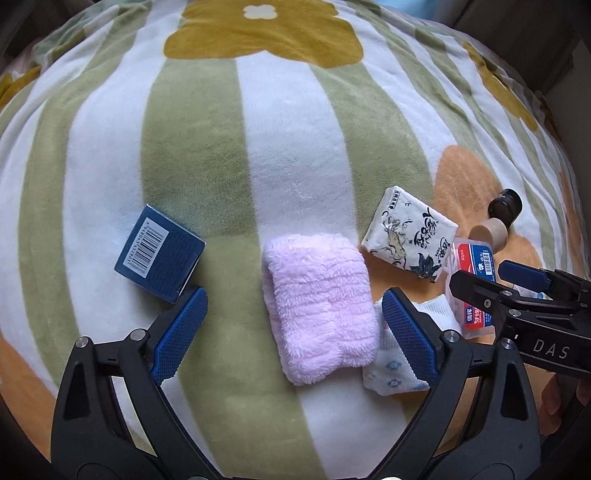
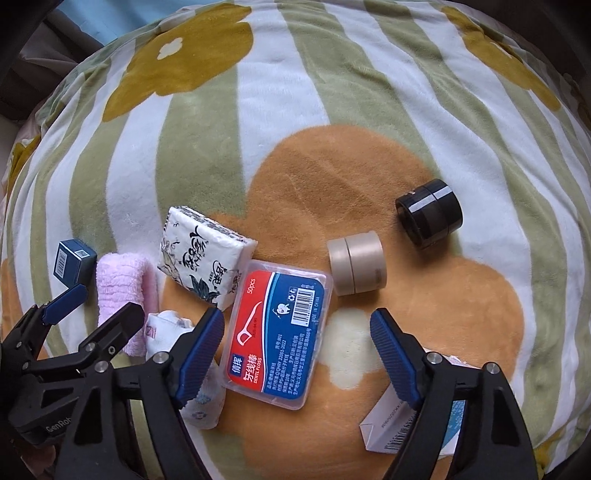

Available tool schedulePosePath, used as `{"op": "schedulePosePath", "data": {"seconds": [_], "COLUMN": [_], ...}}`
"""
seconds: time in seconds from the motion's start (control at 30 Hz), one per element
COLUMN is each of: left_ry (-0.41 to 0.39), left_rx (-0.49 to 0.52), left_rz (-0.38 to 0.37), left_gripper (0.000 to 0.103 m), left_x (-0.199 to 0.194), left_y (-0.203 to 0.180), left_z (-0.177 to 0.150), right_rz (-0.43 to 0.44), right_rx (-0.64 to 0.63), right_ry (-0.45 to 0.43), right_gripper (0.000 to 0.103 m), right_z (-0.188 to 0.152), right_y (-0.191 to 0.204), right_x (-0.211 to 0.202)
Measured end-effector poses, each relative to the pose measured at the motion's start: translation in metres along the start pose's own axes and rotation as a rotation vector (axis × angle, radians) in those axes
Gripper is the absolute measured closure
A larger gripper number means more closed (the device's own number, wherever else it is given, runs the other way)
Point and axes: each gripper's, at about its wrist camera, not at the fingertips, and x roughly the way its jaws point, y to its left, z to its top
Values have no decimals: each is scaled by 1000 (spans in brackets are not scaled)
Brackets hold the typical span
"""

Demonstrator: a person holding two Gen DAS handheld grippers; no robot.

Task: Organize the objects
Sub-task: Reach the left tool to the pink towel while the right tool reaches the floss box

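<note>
I'm in a home, most likely a bedroom, working over a bed. Under me is a plush fleece blanket [image 2: 332,96], striped green and white with big mustard and orange flowers, and it swells softly like bedding over a mattress. On it lie small household things: a folded pink towel [image 1: 319,306], a pack of tissues [image 2: 201,258], a box of dental floss picks [image 2: 277,332], a white sock [image 2: 201,400] and two little jars (one beige [image 2: 356,263], one black [image 2: 428,212]). Past the blanket's far edge I see what looks like a curtain [image 2: 55,29].
</note>
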Motion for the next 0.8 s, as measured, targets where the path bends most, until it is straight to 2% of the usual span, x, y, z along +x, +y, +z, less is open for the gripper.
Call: {"op": "schedulePosePath", "data": {"seconds": [0.1,0.13,0.17,0.27,0.37,0.8], "left_ry": [2,3,7,20,17,-19], "left_rx": [-15,-19,-19,-9,-12,-29], "left_rz": [-10,-16,-24,-32,-59,-79], "left_gripper": [11,17,28,45,56,61], "left_x": [6,8,10,16,16,-3], "left_y": [3,4,4,2,1,5], "left_z": [-1,-2,-2,-2,-3,-5], "right_rz": [-3,-5,-5,-9,-3,-1], "right_rx": [7,7,5,-2,-8,-9], "right_ry": [-1,0,3,19,20,-13], "right_gripper": [27,28,30,38,47,50], "right_z": [-2,-3,-5,-10,-15,-44], "right_y": [-1,-1,-1,-1,-3,-24], "right_x": [2,3,4,6,1,-34]}}
